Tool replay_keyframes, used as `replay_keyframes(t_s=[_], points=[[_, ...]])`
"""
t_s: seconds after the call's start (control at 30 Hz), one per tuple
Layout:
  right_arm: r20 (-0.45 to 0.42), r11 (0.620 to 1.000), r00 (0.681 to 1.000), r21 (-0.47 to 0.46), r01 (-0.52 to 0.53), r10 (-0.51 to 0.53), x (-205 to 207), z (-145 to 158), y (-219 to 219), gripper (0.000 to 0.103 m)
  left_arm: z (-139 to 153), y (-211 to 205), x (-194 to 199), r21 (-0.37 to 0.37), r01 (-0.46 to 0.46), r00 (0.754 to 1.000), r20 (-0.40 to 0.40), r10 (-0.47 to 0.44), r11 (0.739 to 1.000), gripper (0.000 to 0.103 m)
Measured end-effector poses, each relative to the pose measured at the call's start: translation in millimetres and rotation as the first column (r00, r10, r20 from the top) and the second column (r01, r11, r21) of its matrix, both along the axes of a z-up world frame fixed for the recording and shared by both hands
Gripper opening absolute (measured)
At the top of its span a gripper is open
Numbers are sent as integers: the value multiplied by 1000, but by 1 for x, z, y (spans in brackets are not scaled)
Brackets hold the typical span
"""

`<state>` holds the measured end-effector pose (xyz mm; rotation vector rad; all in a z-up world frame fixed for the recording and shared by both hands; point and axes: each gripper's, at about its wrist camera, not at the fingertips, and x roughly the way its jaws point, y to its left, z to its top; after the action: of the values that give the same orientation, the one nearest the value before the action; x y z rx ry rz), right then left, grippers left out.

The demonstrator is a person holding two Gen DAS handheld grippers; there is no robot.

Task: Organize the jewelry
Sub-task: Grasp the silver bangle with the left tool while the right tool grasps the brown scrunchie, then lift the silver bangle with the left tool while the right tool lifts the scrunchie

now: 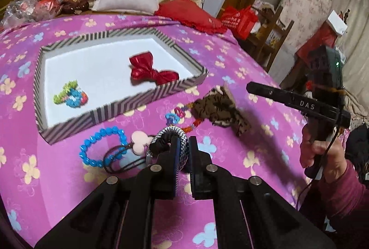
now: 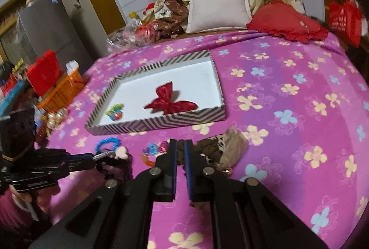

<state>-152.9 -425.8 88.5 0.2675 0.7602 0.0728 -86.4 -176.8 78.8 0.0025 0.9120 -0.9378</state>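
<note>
While the left gripper (image 1: 183,145) hung over the bedspread, its jaws were clamped on a silver-and-black braided hair tie (image 1: 171,133), which looped up and left from the fingertips.

Right gripper (image 2: 181,147): jaws drawn almost together with only a thin slit between the blue pads; nothing was visibly between them, and it pointed down at the leopard-print bow.

Tray (image 1: 129,99): a shallow box with a black-and-white chevron rim and white floor, lying flat on the bedspread beyond both grippers.

Inside the tray: a red satin bow (image 1: 153,71) toward the right side and a small green, blue and red beaded piece (image 1: 70,97) toward the left corner, well apart from each other.

Loose on the bedspread: a blue bead bracelet (image 1: 101,147) near the tray's front rim, a pink flower on a dark elastic (image 1: 139,139) just beside it, a small multicoloured bead chain (image 1: 177,114), and the leopard-print bow (image 1: 221,110) to the right.

Bedspread (image 1: 242,64): purple-pink with a yellow and blue flower print.

Person: a hand (image 1: 322,154) in a magenta sleeve gripped the right gripper's handle.

Behind: a white cushion (image 2: 219,9) and a red cushion (image 2: 286,21) at the head of the bed.
</note>
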Motion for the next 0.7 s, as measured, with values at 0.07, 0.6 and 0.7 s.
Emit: replay_keyframes(t_s=[0.07, 0.6, 0.7], points=[[8, 1000, 1000, -2, 2, -2, -1, 4, 0, 6, 6, 3, 0, -15, -4, 1000, 6, 4, 1000, 2], [-204, 988, 976, -149, 44, -75, 10, -49, 1, 61, -13, 4, -1, 19, -15, 997, -77, 17, 1000, 2], [-216, 989, 974, -145, 41, -72, 10, -56, 0, 61, -16, 7, -1, 32, -26, 997, -73, 29, 999, 4]])
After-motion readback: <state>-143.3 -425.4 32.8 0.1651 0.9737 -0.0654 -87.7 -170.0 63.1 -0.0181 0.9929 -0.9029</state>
